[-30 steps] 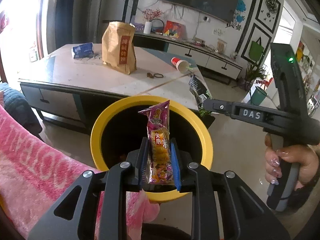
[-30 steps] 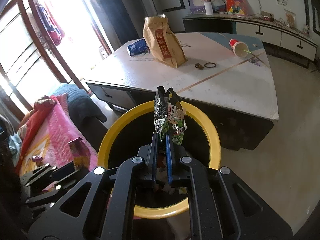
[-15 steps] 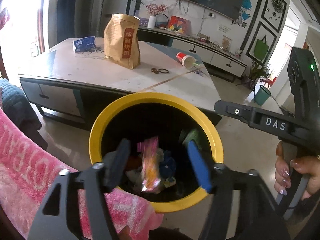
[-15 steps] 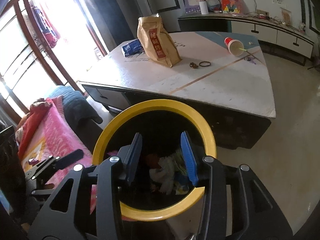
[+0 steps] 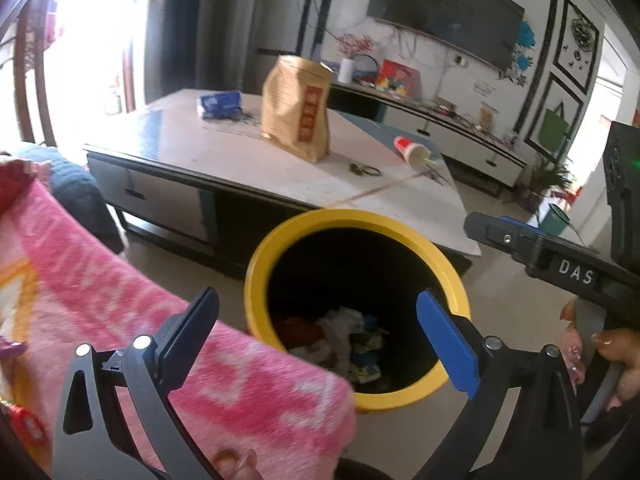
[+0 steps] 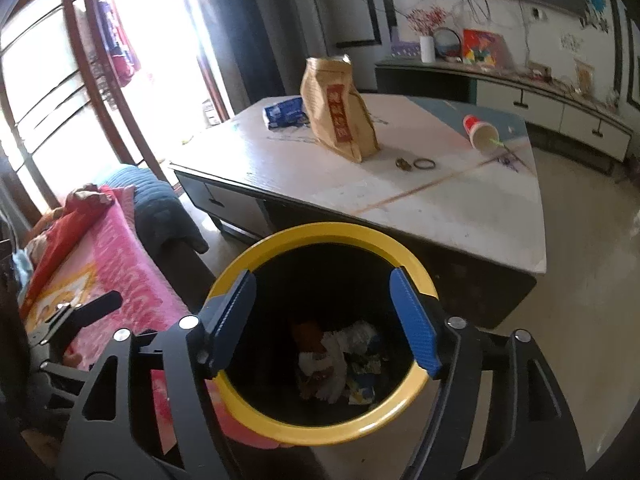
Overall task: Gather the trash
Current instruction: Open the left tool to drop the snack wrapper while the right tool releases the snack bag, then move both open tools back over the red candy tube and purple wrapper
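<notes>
A yellow-rimmed black trash bin (image 5: 256, 272) (image 6: 236, 264) stands on the floor in front of the coffee table, with several wrappers (image 5: 352, 340) (image 6: 344, 360) lying in its bottom. My left gripper (image 5: 316, 328) is open and empty, above the bin's near left side. My right gripper (image 6: 322, 312) is open and empty, right over the bin's mouth; it also shows in the left wrist view (image 5: 496, 236). On the table lie a brown paper bag (image 5: 298, 114) (image 6: 340, 112), a blue packet (image 5: 220, 105) (image 6: 286, 111) and a tipped red paper cup (image 5: 412, 152) (image 6: 480, 130).
The low coffee table (image 5: 224, 160) (image 6: 460, 208) stands behind the bin. A sofa with a pink blanket (image 5: 120, 300) (image 6: 116, 264) is at the left, close to the bin. A TV cabinet (image 6: 540, 96) runs along the back wall. Rings (image 6: 424, 164) lie on the table.
Both grippers opened and dropped their snack wrappers into the bin. Both then drew back a little; the left one shifted to the left.
</notes>
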`<action>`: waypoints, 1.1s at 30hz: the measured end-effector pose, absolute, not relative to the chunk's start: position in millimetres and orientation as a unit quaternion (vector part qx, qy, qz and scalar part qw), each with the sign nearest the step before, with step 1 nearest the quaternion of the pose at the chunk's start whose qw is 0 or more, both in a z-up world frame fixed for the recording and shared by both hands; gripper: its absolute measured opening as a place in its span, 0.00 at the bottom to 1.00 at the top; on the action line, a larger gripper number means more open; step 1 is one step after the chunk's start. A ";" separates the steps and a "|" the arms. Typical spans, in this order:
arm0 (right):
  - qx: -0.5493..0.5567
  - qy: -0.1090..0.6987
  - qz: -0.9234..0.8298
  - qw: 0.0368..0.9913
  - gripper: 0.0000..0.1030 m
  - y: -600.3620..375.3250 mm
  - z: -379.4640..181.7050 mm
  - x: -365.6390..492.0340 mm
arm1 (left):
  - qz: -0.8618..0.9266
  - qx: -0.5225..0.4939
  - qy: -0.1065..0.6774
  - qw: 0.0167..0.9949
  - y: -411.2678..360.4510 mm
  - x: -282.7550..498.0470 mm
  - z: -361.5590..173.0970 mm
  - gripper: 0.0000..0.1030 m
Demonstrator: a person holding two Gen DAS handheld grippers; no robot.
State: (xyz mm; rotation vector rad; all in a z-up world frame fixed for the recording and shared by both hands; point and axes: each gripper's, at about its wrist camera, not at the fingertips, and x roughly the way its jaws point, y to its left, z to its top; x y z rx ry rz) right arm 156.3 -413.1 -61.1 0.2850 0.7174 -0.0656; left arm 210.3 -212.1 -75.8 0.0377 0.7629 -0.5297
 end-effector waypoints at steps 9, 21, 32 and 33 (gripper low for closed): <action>0.122 0.334 -0.007 0.935 0.65 -389.6 -51.0 151.3 | -0.201 -0.008 0.350 0.915 -161.6 194.4 -66.0 0.94; 0.110 0.322 0.045 0.939 0.70 -346.1 -44.1 146.5 | -0.129 -0.052 0.343 0.929 -95.8 187.1 -61.2 0.94; 0.095 0.332 0.107 0.932 0.70 -296.4 -46.0 143.6 | -0.077 -0.078 0.335 0.936 -47.8 178.3 -57.2 0.94; 0.094 0.334 0.112 0.931 0.71 -292.5 -46.4 143.5 | -0.072 -0.081 0.334 0.936 -42.8 177.5 -56.9 0.94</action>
